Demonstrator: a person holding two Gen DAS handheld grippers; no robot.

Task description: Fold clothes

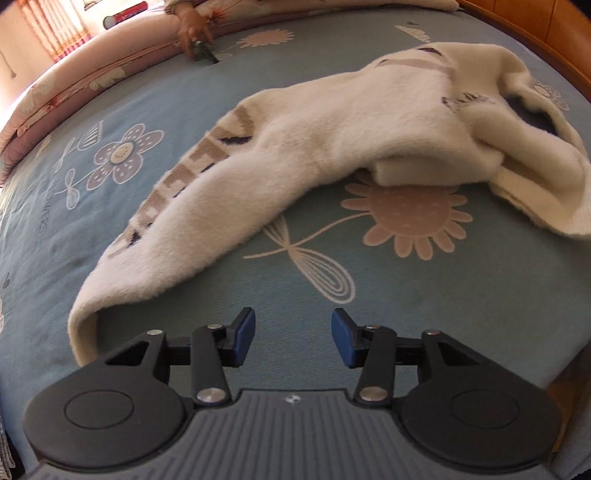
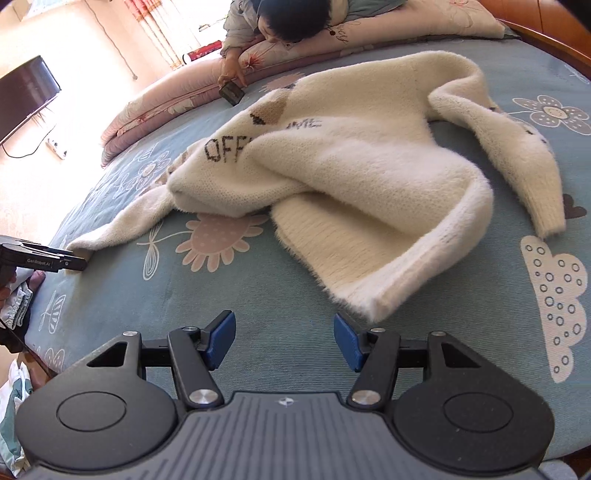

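Plainly, the cream sweater (image 2: 332,166) lies crumpled on the bed (image 2: 258,295), body bunched over itself, one sleeve (image 1: 166,221) trailing toward the left claw (image 1: 293,338), the hem corner just ahead of the right claw (image 2: 284,341). Both claws stand wide and hold nothing. Judging from that, the sweater wants spreading flat before any fold; pinching the hem and sleeve end would serve best, since fluffy knit slips. The blue flowered sheet is soft. A person (image 2: 288,22) leans on the far quilt (image 2: 166,103) with a phone (image 2: 232,92); a television (image 2: 26,96) hangs on the wall.
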